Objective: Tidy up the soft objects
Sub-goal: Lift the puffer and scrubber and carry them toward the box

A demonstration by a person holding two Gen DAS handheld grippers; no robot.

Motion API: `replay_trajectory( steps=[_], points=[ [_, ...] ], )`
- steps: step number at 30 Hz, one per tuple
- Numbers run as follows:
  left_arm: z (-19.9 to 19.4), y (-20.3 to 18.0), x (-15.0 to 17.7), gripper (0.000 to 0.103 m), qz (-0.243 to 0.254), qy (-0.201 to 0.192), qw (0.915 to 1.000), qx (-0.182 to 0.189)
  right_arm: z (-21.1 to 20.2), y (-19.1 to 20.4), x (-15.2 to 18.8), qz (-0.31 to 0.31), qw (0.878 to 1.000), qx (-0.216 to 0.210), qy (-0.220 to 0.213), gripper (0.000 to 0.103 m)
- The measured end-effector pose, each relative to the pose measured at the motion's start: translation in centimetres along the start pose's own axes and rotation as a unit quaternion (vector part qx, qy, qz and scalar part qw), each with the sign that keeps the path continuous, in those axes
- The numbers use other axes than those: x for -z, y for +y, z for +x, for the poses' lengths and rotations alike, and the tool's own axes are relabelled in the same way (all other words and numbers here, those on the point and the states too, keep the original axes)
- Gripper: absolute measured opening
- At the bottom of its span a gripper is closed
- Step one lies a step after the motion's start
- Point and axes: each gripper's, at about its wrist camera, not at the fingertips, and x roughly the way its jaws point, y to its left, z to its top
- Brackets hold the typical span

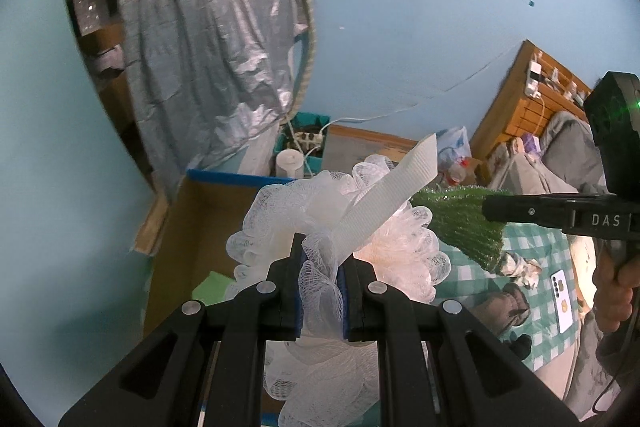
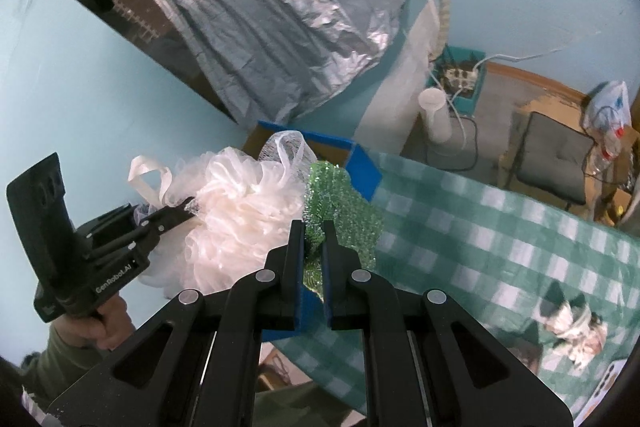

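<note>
Left tongs (image 1: 320, 267) pinching white mesh bath pouf (image 1: 340, 223), held over blue-edged cardboard box (image 1: 224, 203). Right tongs (image 2: 312, 243) pinching green sparkly knitted scrubber (image 2: 340, 211), at three o'clock of pouf, above green checked bench cloth (image 2: 500, 235).

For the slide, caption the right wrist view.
Right gripper pinches a sparkly green scrubber beside a white mesh bath pouf held by the left gripper.

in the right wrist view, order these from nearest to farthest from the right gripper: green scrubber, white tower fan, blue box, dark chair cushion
1. green scrubber, pinched in the right gripper.
2. blue box, just beyond it at the table's edge.
3. white tower fan, on the floor behind the table.
4. dark chair cushion, far right; close to the fan, order uncertain.
</note>
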Motion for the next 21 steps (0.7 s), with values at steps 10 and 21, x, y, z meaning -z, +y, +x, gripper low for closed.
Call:
replay_trajectory(
  steps=[10,21],
  points=[
    [0.1,4.4,1.2,0.013,-0.031,0.008,0.9993,-0.018,4.3,3.2,-1.7,-0.021,0.999,-0.011,0.024,0.008],
    [2.6,9.4,2.3,0.013,-0.069,0.036,0.9967,-0.022,9.3,5.7,-3.2,-0.029,0.998,-0.01,0.049,0.008]
  ],
)
